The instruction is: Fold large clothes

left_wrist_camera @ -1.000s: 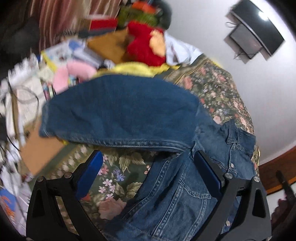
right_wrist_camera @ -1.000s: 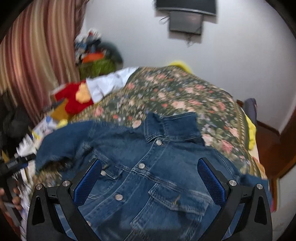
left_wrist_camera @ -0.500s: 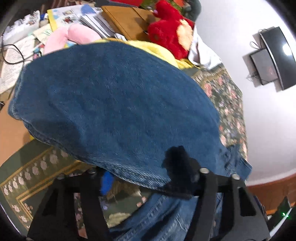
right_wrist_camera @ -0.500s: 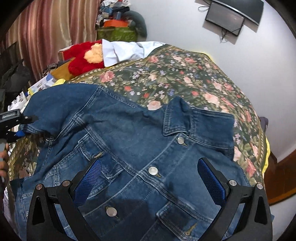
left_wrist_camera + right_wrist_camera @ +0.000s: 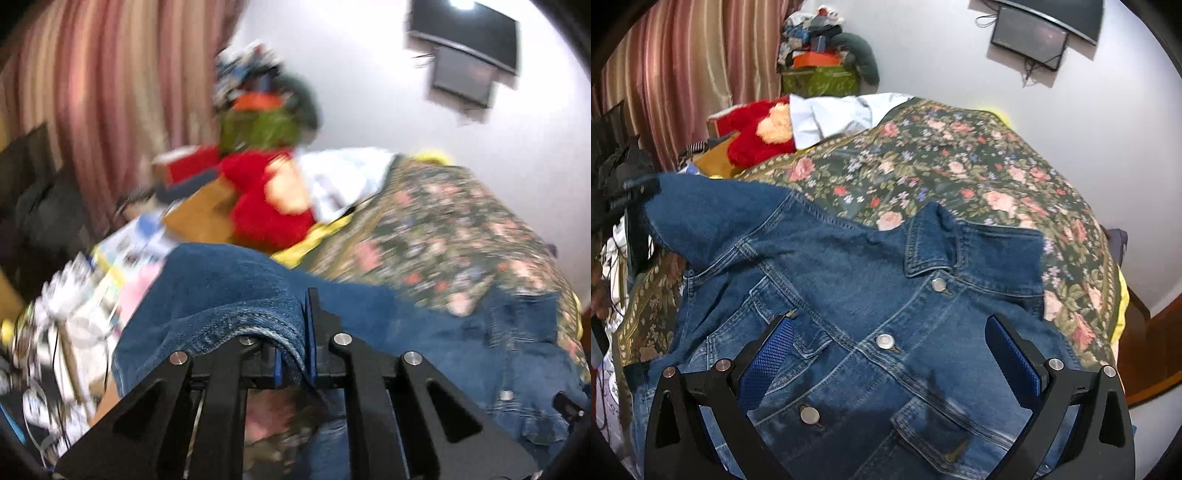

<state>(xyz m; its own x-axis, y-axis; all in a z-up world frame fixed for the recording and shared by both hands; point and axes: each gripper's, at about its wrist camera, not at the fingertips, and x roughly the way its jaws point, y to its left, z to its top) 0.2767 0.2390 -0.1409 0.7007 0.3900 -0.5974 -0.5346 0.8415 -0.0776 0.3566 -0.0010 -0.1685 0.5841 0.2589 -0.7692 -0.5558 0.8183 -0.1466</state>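
Note:
A blue denim jacket (image 5: 871, 295) lies front-up on a flowered bedspread (image 5: 960, 162), collar toward the far side, buttons down the middle. Its left sleeve (image 5: 229, 291) is raised off the bed, and my left gripper (image 5: 293, 354) is shut on the sleeve's edge, denim pinched between the blue pads. In the right wrist view that sleeve (image 5: 713, 210) rises toward the left edge, where the left gripper's dark body (image 5: 631, 192) shows. My right gripper (image 5: 886, 354) stands open over the jacket's chest, with nothing between its fingers.
A red plush toy (image 5: 761, 136) and a white garment (image 5: 834, 114) lie at the bed's far left corner. Papers and clutter (image 5: 74, 314) crowd the left side. Striped curtains (image 5: 683, 74) hang behind. A screen (image 5: 1030, 33) is mounted on the white wall.
My left gripper has closed on the sleeve's edge and lifted it off the bed. My right gripper has come lower and closer over the jacket's front, still open.

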